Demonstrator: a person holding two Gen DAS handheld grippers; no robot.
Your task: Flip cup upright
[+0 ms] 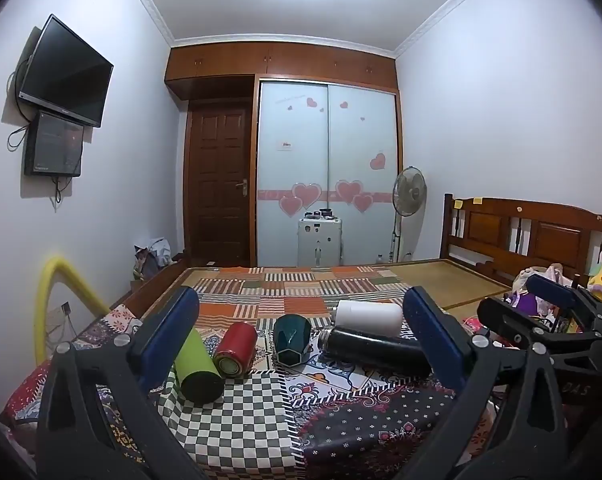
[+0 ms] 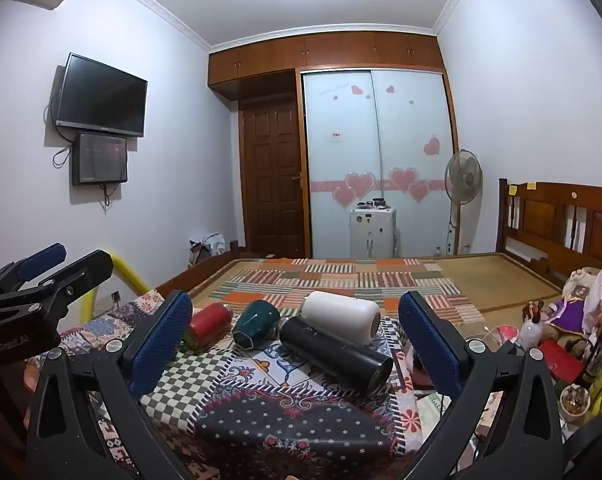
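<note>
On bedspread [image 1: 241,432]: five cups [image 1: 291,340] lying sideways

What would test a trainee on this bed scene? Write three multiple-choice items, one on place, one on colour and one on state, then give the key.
1. Where does the white cup lie relative to the black cup?
A. behind it, farther from the camera
B. stacked upright on it
C. inside it

2. The pads on the left gripper fingers are:
A. yellow
B. blue
C. white

3. The left gripper is:
A. shut on the black cup
B. shut on the white cup
C. open and empty

Key:
1 A: the white cup lies on its side just beyond the black one.
2 B: both pads show blue.
3 C: the fingers stand wide apart with nothing between them.
</note>
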